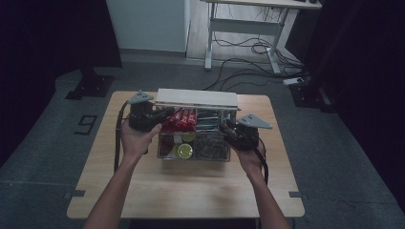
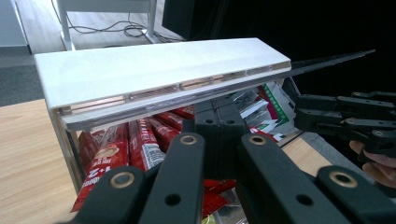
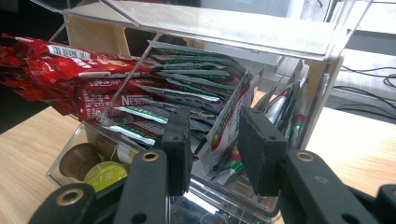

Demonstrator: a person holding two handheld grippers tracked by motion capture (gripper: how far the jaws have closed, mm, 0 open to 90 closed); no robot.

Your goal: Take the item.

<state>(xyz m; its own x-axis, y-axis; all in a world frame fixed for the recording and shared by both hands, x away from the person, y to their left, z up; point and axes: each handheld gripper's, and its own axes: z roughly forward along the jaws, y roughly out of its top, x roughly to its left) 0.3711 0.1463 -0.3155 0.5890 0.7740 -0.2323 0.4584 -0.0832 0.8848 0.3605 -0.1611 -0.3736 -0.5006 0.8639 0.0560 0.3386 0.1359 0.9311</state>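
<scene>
Clear organizer box (image 1: 193, 152) sat mid-tabletop (image 1: 191, 191) | rigid, slippery acrylic, judged fragile; grip side walls | left gripper (image 2: 218, 122) jaws clenched at left wall | right gripper (image 3: 217, 149) jaws released, empty.

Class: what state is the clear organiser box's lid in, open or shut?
Open. The white lid stands raised above the clear box, and the red sachets and green-and-white packets inside show beneath it.

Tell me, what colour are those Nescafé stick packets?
Red, clearest in the right gripper view: Nescafé stick packets.
</scene>
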